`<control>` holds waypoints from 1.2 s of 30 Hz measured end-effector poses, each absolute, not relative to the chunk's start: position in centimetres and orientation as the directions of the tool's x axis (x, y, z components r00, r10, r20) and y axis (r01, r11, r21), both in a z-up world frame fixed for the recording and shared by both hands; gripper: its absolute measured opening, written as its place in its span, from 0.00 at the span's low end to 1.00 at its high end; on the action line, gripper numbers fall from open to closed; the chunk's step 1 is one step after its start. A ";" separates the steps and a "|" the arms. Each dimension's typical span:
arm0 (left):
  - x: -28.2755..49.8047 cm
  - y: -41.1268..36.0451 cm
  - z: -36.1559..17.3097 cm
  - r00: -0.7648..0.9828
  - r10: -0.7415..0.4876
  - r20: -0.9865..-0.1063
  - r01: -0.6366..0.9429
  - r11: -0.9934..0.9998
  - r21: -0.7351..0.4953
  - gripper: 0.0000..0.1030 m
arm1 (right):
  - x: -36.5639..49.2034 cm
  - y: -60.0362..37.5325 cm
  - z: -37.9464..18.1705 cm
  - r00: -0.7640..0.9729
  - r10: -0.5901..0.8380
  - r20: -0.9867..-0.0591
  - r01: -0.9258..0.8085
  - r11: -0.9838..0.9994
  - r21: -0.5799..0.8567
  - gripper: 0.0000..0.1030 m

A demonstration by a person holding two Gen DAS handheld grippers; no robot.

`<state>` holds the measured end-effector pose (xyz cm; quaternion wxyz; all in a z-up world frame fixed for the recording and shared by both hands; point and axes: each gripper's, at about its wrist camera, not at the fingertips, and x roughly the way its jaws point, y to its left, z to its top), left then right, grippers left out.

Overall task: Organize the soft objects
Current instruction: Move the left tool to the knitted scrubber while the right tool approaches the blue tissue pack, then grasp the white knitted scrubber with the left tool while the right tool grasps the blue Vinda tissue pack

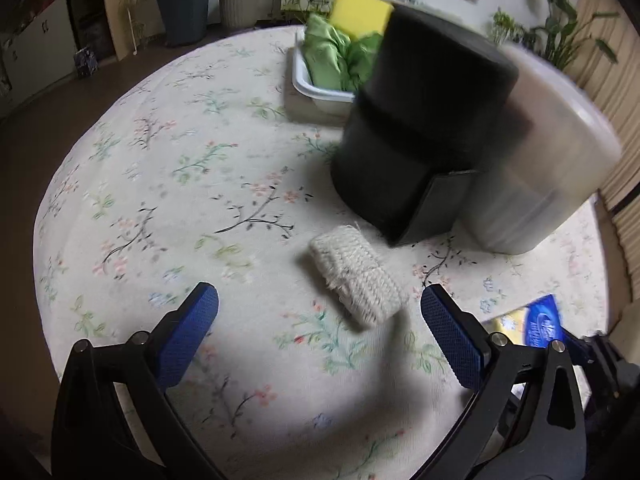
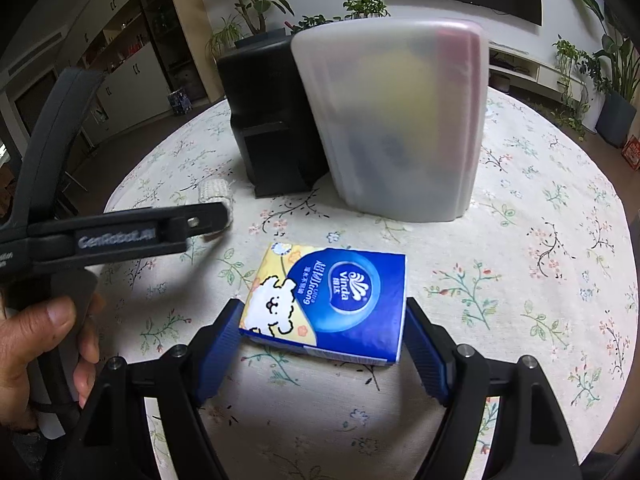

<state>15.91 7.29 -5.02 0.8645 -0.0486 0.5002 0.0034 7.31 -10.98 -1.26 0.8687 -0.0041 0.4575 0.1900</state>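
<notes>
A blue and yellow tissue pack (image 2: 326, 304) lies flat on the flowered tablecloth (image 2: 520, 240), and the right gripper (image 2: 324, 334) has its blue pads against the pack's two sides, grasping it. Just behind it stand a frosted plastic box (image 2: 400, 120) and a black container (image 2: 272, 120), side by side. To the left a small woven cream roll (image 1: 356, 278) lies on the cloth. The left gripper (image 1: 320, 312) hovers over it with its jaws spread wide, the roll between them and nearer the right pad; neither pad touches it. Farther back, a white tray (image 1: 308, 84) holds green cloth (image 1: 332, 56) and a yellow sponge (image 1: 360, 12). A person's hand (image 2: 36, 344) grips the left gripper's handle.
</notes>
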 end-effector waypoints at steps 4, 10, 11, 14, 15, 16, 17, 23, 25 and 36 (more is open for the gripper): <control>16.6 6.9 -5.2 0.500 0.007 -0.866 -0.075 0.997 -0.035 1.00 | 7.5 -11.1 -1.3 0.512 0.328 -0.794 -0.332 0.928 0.170 0.78; 16.9 6.7 -5.2 0.525 0.051 -0.850 -0.083 0.996 0.009 0.77 | 7.7 -11.3 -1.3 0.513 0.339 -0.788 -0.333 0.925 0.181 0.78; 16.8 6.5 -5.1 0.530 0.050 -0.847 -0.076 0.997 0.011 0.64 | 7.7 -11.3 -1.4 0.513 0.341 -0.788 -0.335 0.925 0.182 0.78; 16.2 6.1 -4.6 0.542 0.048 -0.839 -0.073 0.997 0.010 0.38 | 7.6 -11.4 -1.4 0.511 0.348 -0.786 -0.338 0.922 0.189 0.78; 16.0 6.0 -4.6 0.545 0.048 -0.837 -0.072 0.997 0.010 0.37 | 7.5 -11.5 -1.5 0.511 0.349 -0.785 -0.338 0.922 0.190 0.78; 15.7 5.8 -4.6 0.548 0.046 -0.835 -0.069 0.998 0.010 0.32 | 7.5 -11.5 -1.5 0.511 0.349 -0.786 -0.338 0.922 0.190 0.77; 15.3 5.8 -4.6 0.551 0.044 -0.833 -0.066 0.998 0.009 0.28 | 7.5 -11.6 -1.5 0.513 0.346 -0.786 -0.336 0.923 0.187 0.77; 13.1 5.5 -4.4 0.564 0.011 -0.826 -0.060 0.998 -0.028 0.21 | 7.3 -11.7 -1.3 0.516 0.344 -0.784 -0.332 0.924 0.187 0.77; 12.8 5.6 -4.3 0.566 0.000 -0.824 -0.056 0.998 -0.038 0.20 | 7.2 -11.7 -1.2 0.519 0.341 -0.784 -0.331 0.925 0.184 0.77; 9.7 5.5 -3.3 0.587 -0.066 -0.807 -0.026 0.995 -0.100 0.19 | 5.9 -11.8 0.8 0.559 0.341 -0.756 -0.340 0.926 0.166 0.76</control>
